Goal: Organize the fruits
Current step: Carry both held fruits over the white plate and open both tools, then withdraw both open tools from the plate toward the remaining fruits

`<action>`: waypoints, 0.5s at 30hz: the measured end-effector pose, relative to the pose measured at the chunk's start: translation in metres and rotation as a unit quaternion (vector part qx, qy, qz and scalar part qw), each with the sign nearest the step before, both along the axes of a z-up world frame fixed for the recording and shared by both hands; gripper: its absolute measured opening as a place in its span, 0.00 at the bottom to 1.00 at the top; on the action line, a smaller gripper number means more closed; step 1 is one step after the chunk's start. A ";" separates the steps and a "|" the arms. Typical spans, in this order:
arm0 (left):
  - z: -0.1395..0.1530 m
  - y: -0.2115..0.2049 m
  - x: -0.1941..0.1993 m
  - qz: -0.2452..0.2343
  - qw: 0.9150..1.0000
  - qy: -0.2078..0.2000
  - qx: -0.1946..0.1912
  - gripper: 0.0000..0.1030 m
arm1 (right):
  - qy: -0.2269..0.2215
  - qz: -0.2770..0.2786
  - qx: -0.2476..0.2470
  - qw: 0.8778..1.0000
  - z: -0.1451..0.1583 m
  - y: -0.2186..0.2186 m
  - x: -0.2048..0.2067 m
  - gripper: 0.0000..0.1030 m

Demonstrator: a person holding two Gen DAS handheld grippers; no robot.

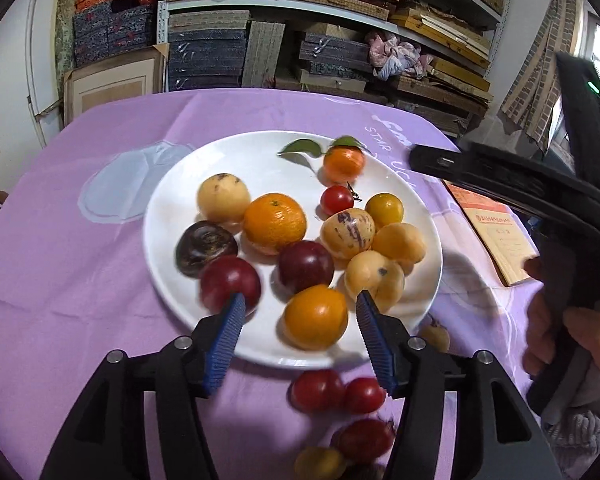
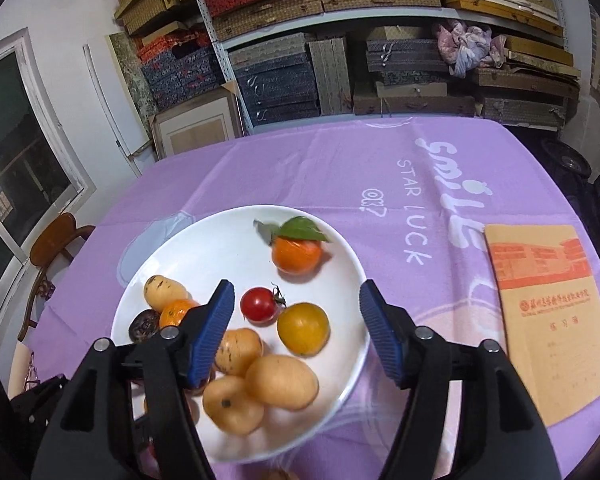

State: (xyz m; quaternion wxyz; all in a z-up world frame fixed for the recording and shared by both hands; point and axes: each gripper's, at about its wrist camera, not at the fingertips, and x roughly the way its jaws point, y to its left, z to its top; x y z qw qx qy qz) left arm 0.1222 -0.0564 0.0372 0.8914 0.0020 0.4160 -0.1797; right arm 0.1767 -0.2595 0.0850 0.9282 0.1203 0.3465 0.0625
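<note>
So the worktop (image 2: 300, 168) is wearing a purple cloth with "smile" and "STAR LUCK" printed in white, and behind it metal shelving (image 2: 340, 32) is sagging under stacks of woven and patterned boxes, with a bundle of pinkish fabric (image 2: 468, 46) stuffed on one shelf. A dark window (image 2: 16, 160) is sitting off to the left and a wooden chair (image 2: 56, 248) is poking in beside the cloth's edge. A white plate (image 1: 188, 184) is lying near the middle of the cloth, loaded with fruit: a leafy tangerine (image 1: 344, 164) at the far rim with its leaves pointing left and away, a cherry tomato (image 1: 337, 200) with its stem pointing right, a striped yellow fruit (image 1: 347, 233) whose purple stripes are running roughly near-to-far, a big orange (image 1: 274, 222), two dark red plums (image 1: 306, 266), and a yellow-orange fruit (image 1: 315, 316) at the near rim. A few red tomatoes (image 1: 336, 392) are sitting loose on the cloth just off the plate's near edge. An orange booklet (image 2: 548, 320) is lying to the right, long axis running near-to-far. The left hand-held gripper (image 1: 300, 306) is hovering wide apart over the plate's near side, straddling the yellow-orange fruit without gripping it. The right hand-held gripper (image 2: 296, 300) is also spread wide and carrying nothing, framing the tomato.
</note>
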 end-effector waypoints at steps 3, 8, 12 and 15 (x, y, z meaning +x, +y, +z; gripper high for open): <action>0.003 0.021 -0.026 0.019 1.000 -0.009 0.004 0.65 | -0.029 -0.017 0.005 0.999 0.004 -0.009 -0.054 0.85; -0.001 0.040 -0.076 0.023 0.999 -0.023 0.020 0.67 | -0.058 -0.045 0.024 0.997 -0.010 -0.017 -0.122 0.93; -0.007 0.040 -0.113 0.017 0.998 -0.047 0.035 0.76 | -0.069 -0.064 -0.002 0.996 -0.027 -0.013 -0.148 0.94; -0.014 0.031 -0.129 0.008 0.997 -0.058 0.051 0.77 | -0.068 -0.062 -0.007 0.996 -0.028 -0.014 -0.146 0.94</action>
